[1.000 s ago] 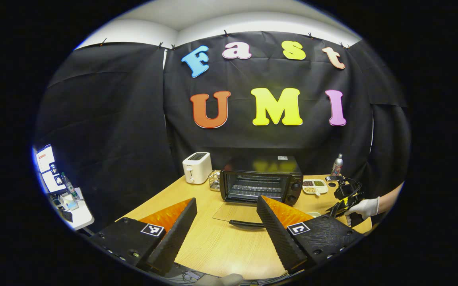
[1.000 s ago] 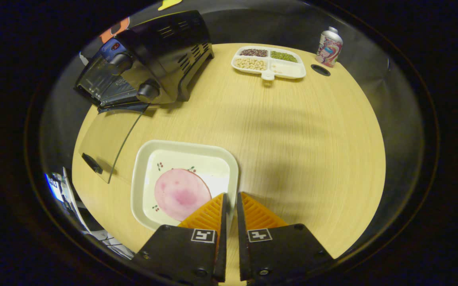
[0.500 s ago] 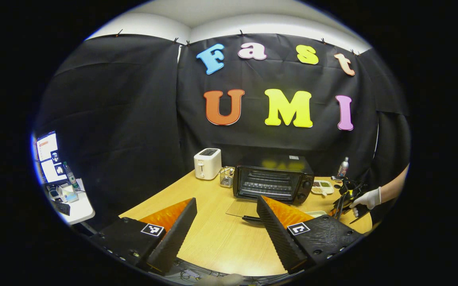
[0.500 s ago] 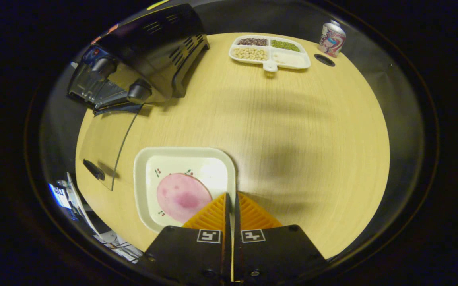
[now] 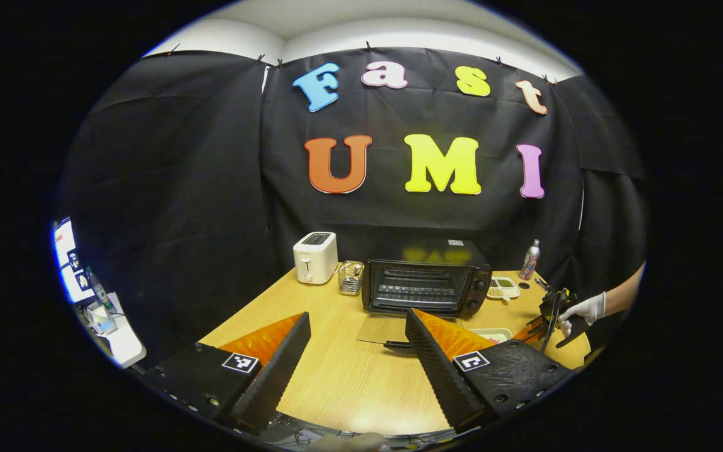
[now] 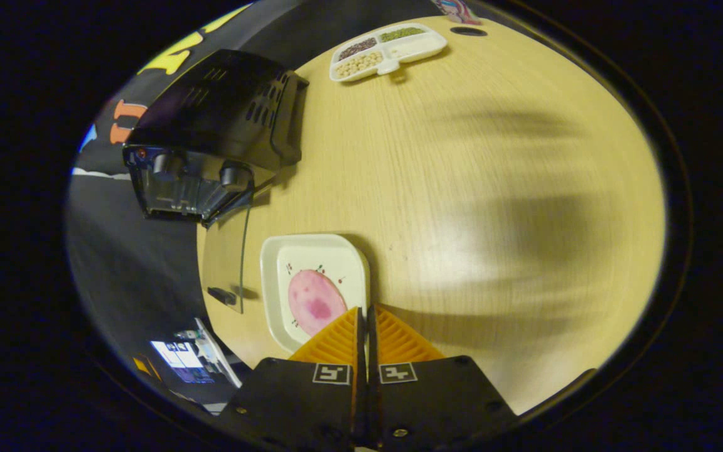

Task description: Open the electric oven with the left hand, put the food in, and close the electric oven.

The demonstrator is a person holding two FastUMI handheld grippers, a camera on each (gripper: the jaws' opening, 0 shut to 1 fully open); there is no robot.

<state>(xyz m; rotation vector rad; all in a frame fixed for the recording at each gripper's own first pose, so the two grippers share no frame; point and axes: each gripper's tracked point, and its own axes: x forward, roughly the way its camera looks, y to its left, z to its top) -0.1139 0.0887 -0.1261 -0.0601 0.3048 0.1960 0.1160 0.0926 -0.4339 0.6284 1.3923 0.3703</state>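
1. Oven [image 5: 425, 279] sits at the back of the wooden table [image 5: 336, 376], its glass door [image 5: 384, 329] folded down flat onto the tabletop.
2. Left gripper [image 5: 358, 326] hovers over the near table edge, jaws wide apart and holding nothing.
3. Right gripper [image 6: 364, 314] has its jaws pressed together on the rim of the white plate [image 6: 273, 276], in front of the oven.
4. A pink slice of meat [image 6: 315, 301] lies on that plate.
5. A white toaster [image 5: 315, 257] stands left of the oven; a divided tray of beans [image 6: 386, 47] lies to its right.
6. A gloved hand [image 5: 581, 309] holds the right gripper.
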